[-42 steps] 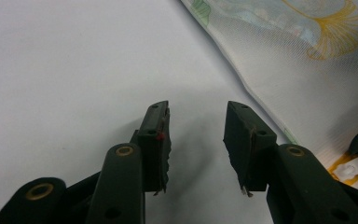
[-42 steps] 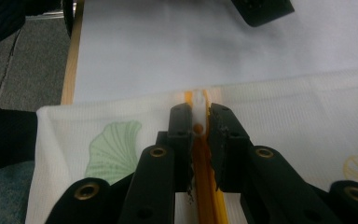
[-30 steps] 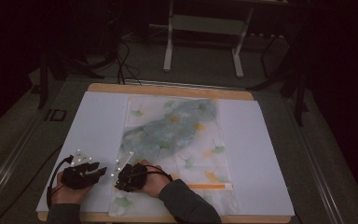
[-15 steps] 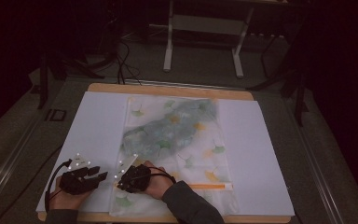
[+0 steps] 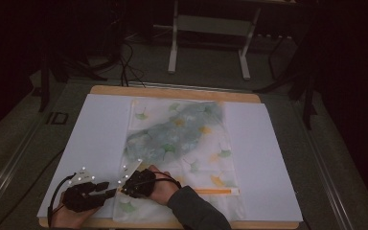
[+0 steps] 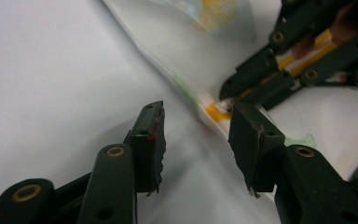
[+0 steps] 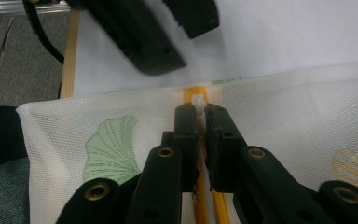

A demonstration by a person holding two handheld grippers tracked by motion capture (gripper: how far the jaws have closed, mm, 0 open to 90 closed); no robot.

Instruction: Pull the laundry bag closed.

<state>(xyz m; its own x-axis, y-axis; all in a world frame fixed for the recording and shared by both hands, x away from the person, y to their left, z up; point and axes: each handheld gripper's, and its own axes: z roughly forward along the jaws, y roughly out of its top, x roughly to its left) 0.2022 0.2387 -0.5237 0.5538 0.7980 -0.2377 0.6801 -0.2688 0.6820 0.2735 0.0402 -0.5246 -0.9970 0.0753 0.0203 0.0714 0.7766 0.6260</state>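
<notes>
Covering most of the desk (image 5: 100, 91), a white sheet (image 5: 96, 129) carries the mesh bag (image 5: 182, 143) with its leaf print, lying flat with its long axis running near to far and its zipper (image 5: 213, 190) crossing left to right along the near end. At the bag's near left corner the right gripper (image 7: 198, 105) has its fingers (image 7: 185, 135) drawn narrow on the white zipper pull (image 7: 197, 99), orange tape running beneath them. Just left of it, the left gripper (image 6: 196, 135) stands over the sheet beside the bag's edge, its fingers (image 6: 150, 140) wide and holding nothing; they have just been opening, with only bare sheet and the corner between them. My worry from here: with nothing pinning that corner, a pull along the zipper would likely drag the light mesh across the smooth sheet and bunch it instead of moving the slider. The small pull could also slip free if the tug is angled off the zipper line
</notes>
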